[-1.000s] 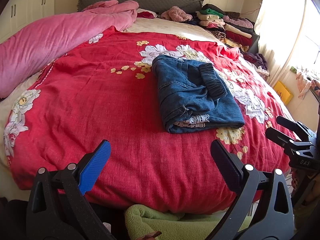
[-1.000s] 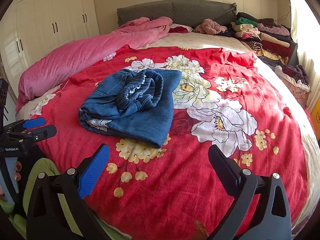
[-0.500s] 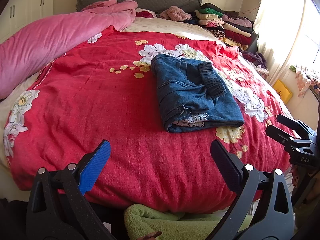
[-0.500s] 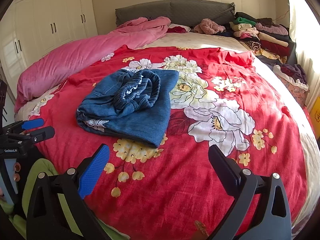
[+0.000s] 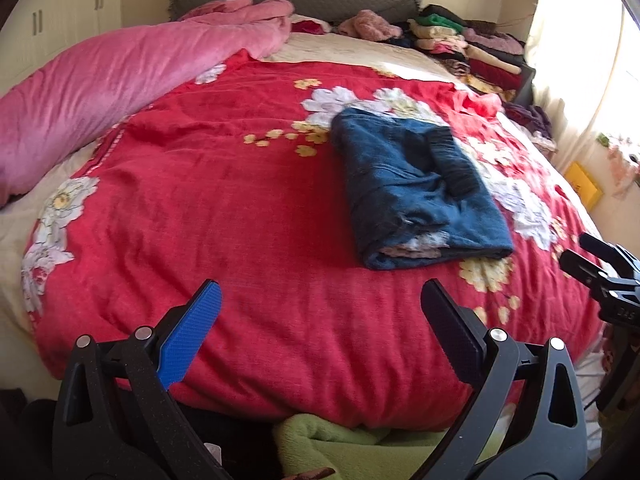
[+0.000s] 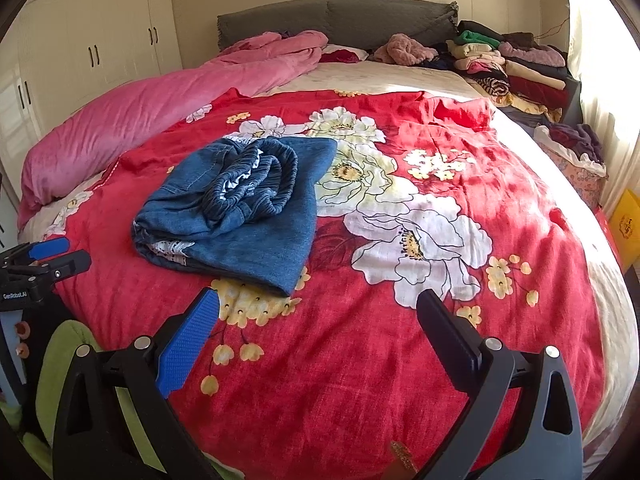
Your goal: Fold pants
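Note:
The blue denim pants lie folded into a compact bundle on the red floral bedspread, elastic waistband on top. They also show in the right wrist view, left of centre. My left gripper is open and empty, held over the foot of the bed, well short of the pants. My right gripper is open and empty, just below and right of the bundle's near corner. Each gripper shows at the other view's edge: the right gripper, the left gripper.
A pink duvet lies along the bed's left side. Stacks of folded clothes sit at the head right. A grey headboard and white wardrobes stand behind. A green cloth lies below the bed's foot.
Both grippers have drifted slightly, so the views shifted a little toward the pants. The pants have not moved and both grippers stay open.

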{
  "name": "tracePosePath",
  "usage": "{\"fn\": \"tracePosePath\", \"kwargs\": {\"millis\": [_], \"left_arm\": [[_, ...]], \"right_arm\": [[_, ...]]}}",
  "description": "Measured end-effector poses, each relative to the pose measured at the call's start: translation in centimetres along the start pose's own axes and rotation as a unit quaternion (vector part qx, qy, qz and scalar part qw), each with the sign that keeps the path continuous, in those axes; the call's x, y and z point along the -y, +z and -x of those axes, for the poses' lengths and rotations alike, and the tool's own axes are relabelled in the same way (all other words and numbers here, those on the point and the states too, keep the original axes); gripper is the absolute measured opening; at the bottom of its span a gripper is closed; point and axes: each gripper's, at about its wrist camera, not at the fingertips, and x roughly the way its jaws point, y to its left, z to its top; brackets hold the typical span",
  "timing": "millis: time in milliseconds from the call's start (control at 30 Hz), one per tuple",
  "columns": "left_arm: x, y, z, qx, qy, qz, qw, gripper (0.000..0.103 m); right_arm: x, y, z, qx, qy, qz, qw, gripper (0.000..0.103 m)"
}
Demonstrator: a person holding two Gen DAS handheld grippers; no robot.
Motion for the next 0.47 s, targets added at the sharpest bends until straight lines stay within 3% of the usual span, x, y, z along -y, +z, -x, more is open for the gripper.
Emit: {"fn": "tracePosePath", "kwargs": {"millis": [200,367,467], "left_arm": [[-4.5,2.2,-0.4,0.007,0.009,0.044,0.999,0.094],[-11.7,6.5,-3.9,-0.011,0.07,0.085,0.9939,0.094],[-16.7,9.2,-7.2,-0.028,0.125,0.099,0.9868,0.094]], "right_arm": [[3.7,1.4,-0.9,0.001,-0.035,-0.031,0.999,0.098],[10.5,3.8,-3.0,0.012,-0.097,-0.062,0.993,0.098],[16.3,5.3,-5.2,0.006,-0.139,-0.086,0.986,0.098]]}}
